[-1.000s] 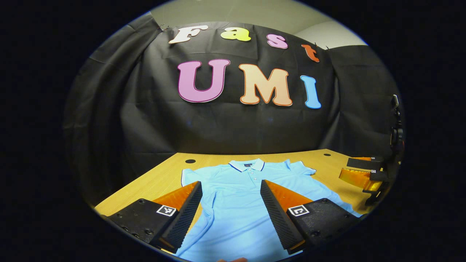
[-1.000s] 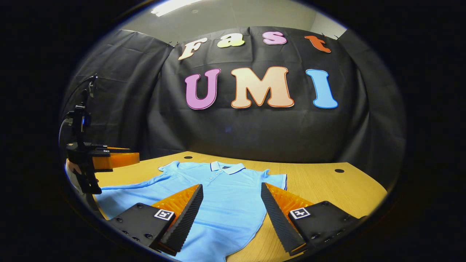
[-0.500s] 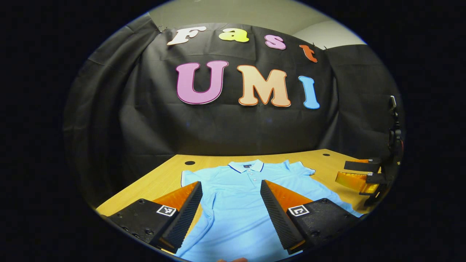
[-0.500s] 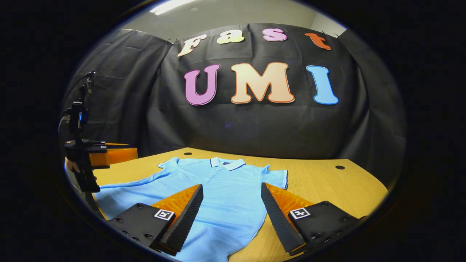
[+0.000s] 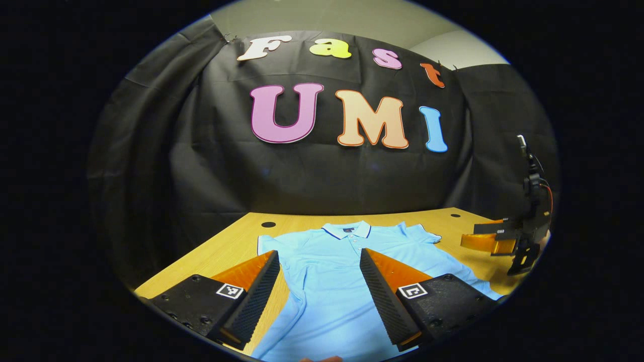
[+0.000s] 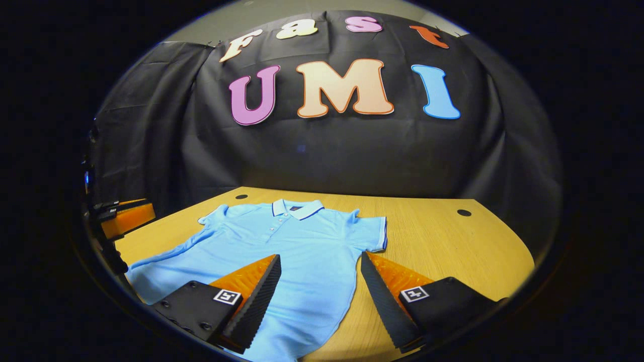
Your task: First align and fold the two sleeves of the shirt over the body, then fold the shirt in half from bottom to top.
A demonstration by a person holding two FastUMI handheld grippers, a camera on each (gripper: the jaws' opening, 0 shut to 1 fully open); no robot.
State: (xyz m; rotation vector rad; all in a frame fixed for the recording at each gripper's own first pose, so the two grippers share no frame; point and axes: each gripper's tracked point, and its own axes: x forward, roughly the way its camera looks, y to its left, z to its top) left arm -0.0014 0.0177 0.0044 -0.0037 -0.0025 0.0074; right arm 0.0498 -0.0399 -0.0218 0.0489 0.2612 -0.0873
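While both claws gape, shirt [image 6: 297,251] lies flat, sleeves unfolded.

dim booth, lit softly from above; strong fisheye bending toward the edges in both views. centre sharp, rims darker. mild sheen on the table [image 6: 443,241]; soft shadows beneath the shirt [image 6: 297,251].

I count one light blue polo shirt [image 6: 297,251] lying on one wooden table [image 6: 443,246]. It has two short sleeves, one collar and what I make out as three buttons. Two round holes sit in the tabletop. I see two grippers, left gripper [image 5: 319,259] and right gripper [image 6: 320,262], two fingers each.
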